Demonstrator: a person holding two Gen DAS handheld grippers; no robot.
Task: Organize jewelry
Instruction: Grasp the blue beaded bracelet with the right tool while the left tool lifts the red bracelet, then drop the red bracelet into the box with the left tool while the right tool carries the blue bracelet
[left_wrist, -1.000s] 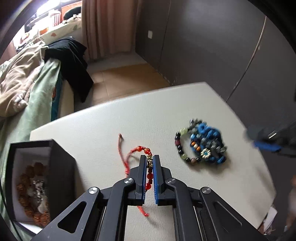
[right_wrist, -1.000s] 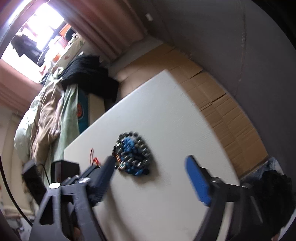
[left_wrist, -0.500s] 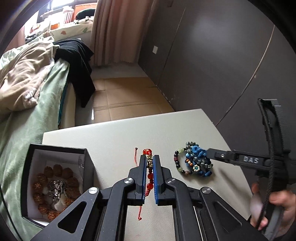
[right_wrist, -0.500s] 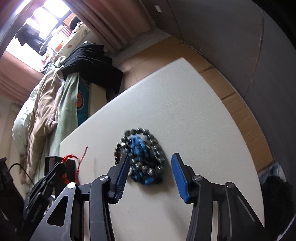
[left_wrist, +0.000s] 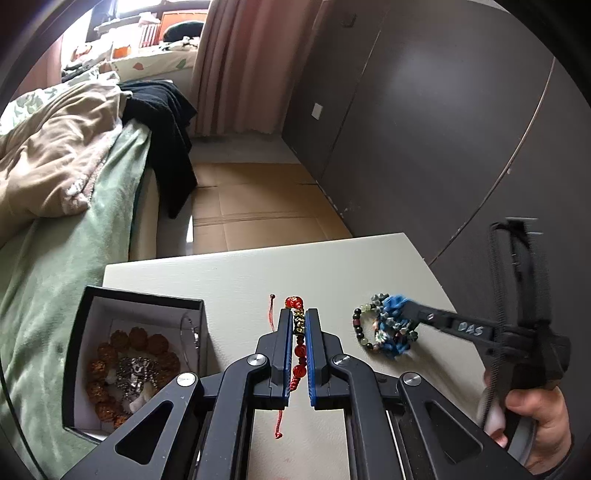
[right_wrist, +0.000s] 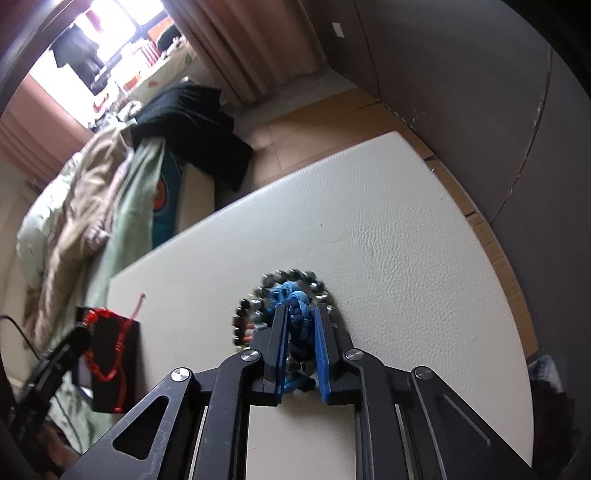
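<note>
Beside the open black box on the pale bench, the left tongs gripped a red beaded cord bracelet while the right tongs, just closing, clenched the blue-and-dark beaded bundle, probably both to be lifted and boxed.

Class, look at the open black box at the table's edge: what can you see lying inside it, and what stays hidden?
Inside the black box lie a ring of brown knobbly beads and a silvery piece in the middle. Its near wall hides the bottom edge, and anything beneath the jewelry is covered.

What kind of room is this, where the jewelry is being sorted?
Most likely a bedroom in a home. A bed with a pale green cover and a rumpled beige blanket stands beside the white table, and pink curtains hang by a bright window.
</note>
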